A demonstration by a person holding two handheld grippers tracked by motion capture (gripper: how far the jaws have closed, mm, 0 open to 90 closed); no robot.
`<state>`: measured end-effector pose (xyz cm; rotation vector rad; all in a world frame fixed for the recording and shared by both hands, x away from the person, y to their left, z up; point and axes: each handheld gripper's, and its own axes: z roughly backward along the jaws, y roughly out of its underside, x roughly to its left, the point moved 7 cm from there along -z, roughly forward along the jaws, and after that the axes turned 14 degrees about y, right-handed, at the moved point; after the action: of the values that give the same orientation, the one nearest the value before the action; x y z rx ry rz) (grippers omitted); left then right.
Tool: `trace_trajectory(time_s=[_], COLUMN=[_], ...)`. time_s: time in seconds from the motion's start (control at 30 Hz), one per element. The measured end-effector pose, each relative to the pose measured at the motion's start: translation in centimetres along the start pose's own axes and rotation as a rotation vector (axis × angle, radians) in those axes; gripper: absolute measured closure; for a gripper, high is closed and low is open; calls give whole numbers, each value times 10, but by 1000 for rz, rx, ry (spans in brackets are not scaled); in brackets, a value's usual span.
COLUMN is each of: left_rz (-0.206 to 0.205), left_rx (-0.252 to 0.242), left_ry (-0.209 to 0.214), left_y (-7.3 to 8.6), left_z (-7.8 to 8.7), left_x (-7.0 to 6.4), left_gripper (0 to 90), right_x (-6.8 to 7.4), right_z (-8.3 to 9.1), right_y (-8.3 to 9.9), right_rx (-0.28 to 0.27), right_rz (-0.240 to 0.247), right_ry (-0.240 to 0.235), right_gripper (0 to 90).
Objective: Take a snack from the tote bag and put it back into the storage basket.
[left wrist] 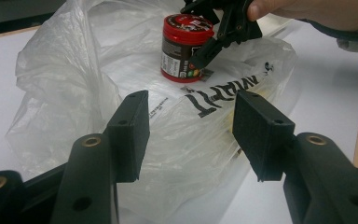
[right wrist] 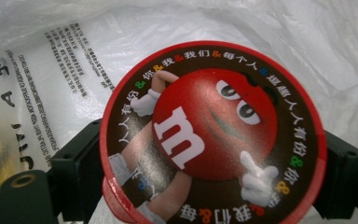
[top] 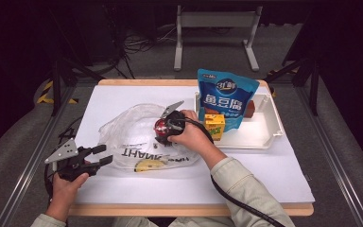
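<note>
The right gripper (left wrist: 204, 55) is gripping the red candy jar (left wrist: 183, 47) between its jaws, standing it upright on the plastic bag (left wrist: 74, 84). It should be lowering it straight. The left gripper (left wrist: 191, 135), jaws wide and empty, is waiting nearer the bag's edge.

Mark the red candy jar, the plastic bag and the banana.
red candy jar (left wrist: 186, 49), left gripper view, label on its side wall.
plastic bag (top: 123, 130), high view, bare crumpled film left of the jar.
banana (top: 150, 165), high view, yellow middle, seen through the bag's film.
</note>
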<state>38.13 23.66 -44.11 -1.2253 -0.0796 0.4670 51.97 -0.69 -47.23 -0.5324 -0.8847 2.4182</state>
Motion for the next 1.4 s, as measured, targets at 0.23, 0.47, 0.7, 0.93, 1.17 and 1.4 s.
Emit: trace_trajectory(time_s=[0.23,0.47,0.7,0.93,1.17,1.4], left_rz=[4,4,3,4,3,4], left_rx=[-2,-3,-4,-2,0,0], left_ry=[-2,-3,-2,0,-1,1], left_y=[0,0,0,0,0,0], left_z=[0,1,0,0,0,0], left_x=[0,0,0,0,0,0], left_gripper=[465,465,465,465,465,465], right_x=[0,0,3,10,18,23], right_z=[-1,0,4,17,35,48], right_y=[2,1,-1,-13,-26,-35], right_rx=[27,28,28,1,-27,-49], right_rz=[30,39,60,70,81,91], right_ry=[16,20,22,11,3,-4], right_gripper=[252,255,255,255,255,255])
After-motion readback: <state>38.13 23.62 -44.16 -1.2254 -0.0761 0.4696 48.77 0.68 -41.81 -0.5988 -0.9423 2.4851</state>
